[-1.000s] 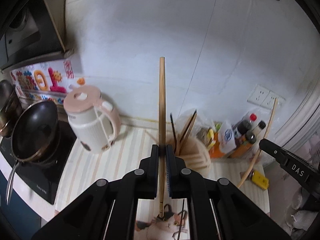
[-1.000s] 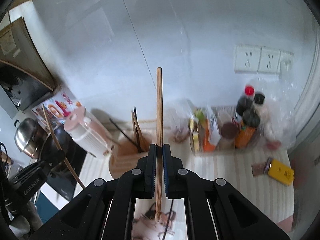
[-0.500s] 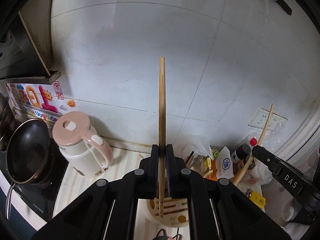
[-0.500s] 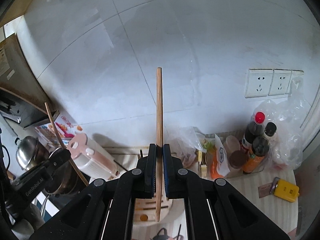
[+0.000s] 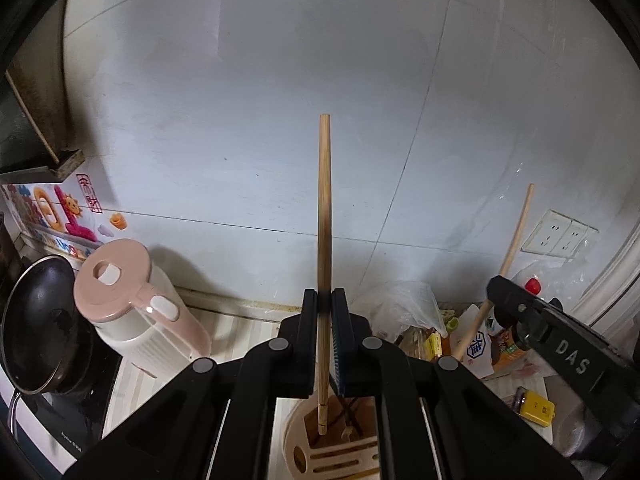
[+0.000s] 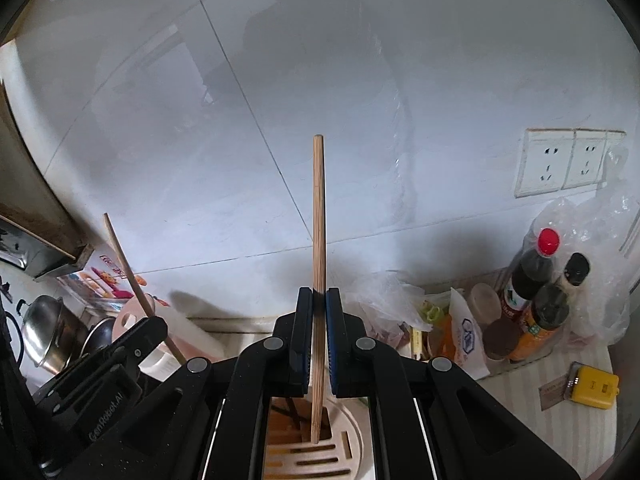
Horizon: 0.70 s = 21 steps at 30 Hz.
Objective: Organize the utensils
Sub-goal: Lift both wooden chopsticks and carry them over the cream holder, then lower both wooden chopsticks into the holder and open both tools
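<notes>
My left gripper (image 5: 324, 300) is shut on a wooden chopstick (image 5: 324, 200) held upright. Its lower end hangs over the opening of the beige slotted utensil holder (image 5: 304, 452), which holds several dark chopsticks. My right gripper (image 6: 318, 300) is shut on a second wooden chopstick (image 6: 318, 216), also upright, with its lower end in or just above a slot of the same holder (image 6: 348, 440). The right gripper also shows in the left wrist view (image 5: 560, 348), and the left gripper in the right wrist view (image 6: 100, 376). Both grippers are side by side above the holder.
A pink and white kettle (image 5: 132, 320) stands at the left, beside a black wok (image 5: 32, 328) on a stove. Sauce bottles (image 6: 536, 292), plastic bags and packets crowd the back right. A yellow box (image 6: 594, 388) lies on the striped counter. The tiled wall is close ahead.
Both grippers have moved forward over the holder with their chopsticks. The chopsticks' lower ends have come from over the cat picture to the holder's openings.
</notes>
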Available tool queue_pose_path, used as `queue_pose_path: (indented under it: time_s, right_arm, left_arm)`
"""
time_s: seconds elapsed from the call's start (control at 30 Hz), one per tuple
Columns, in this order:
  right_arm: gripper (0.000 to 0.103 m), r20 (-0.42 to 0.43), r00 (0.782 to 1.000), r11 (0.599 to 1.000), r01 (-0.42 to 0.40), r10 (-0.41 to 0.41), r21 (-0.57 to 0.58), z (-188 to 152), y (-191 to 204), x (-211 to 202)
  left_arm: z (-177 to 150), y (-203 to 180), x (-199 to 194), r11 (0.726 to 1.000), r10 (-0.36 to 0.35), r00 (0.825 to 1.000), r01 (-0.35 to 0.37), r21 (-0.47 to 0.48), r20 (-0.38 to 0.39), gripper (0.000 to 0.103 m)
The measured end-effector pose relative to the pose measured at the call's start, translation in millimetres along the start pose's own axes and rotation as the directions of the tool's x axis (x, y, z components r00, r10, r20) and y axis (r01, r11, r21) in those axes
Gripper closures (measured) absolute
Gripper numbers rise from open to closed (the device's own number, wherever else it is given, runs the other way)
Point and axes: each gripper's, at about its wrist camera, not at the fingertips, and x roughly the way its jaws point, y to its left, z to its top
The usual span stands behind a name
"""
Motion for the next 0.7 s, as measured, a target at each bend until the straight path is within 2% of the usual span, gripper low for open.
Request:
queue_pose_path:
  time_s: [0.23,0.5,0.7]
  right_arm:
    - [0.096,0.013,1.0,1.0,-0.008,0.008,-0.017,-16,1,21]
    - [0.096,0.002,1.0,0.998,-0.002,0.002,-0.068,-32,3,24]
    - [0.096,0.026,1.0,0.999,-0.003,0.004,-0.055,-38,-2,20]
  left_arm:
    - [-12,-4,14,1.0,-0.016,1.0,0.016,0.01,-0.015,0.099]
    - [-19,0,14,1.0,-0.023,1.0,0.023,0.004,-0.014,0.099]
    - [-20,-1,17,1.0,-0.015,0.999,0.014,0.025,0.044,0.099]
